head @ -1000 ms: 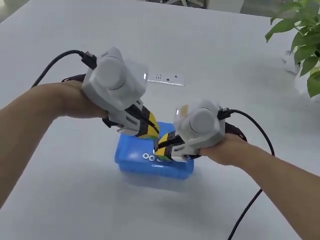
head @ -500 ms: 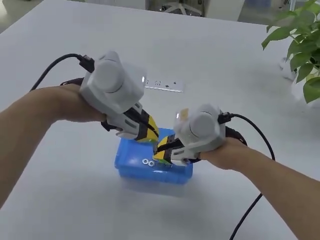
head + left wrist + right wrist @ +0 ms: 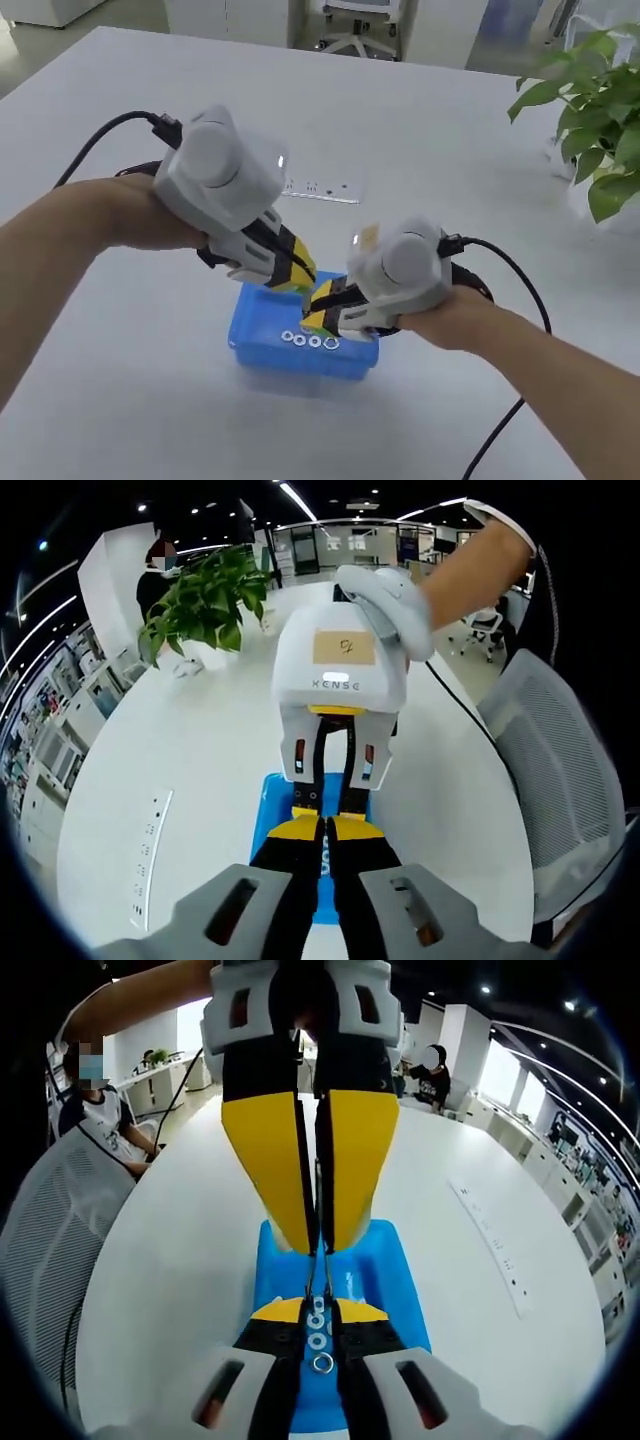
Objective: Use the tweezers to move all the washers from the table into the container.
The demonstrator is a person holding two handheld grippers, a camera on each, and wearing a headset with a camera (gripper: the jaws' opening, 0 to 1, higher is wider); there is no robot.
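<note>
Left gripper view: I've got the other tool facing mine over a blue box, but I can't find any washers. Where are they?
Observer: Four small silver metal washers lie in a row on the blue rectangular plastic container, by its edge nearest the person.
Operator: And my tweezers?
Observer: The thin metal tweezers are clamped in the left tool, with their tips pointing down at that row.
Operator: Is the right tool carrying anything?
Observer: Nothing shows in it. The right tool has its jaws a little apart, and its own view looks between them onto the washers.
</note>
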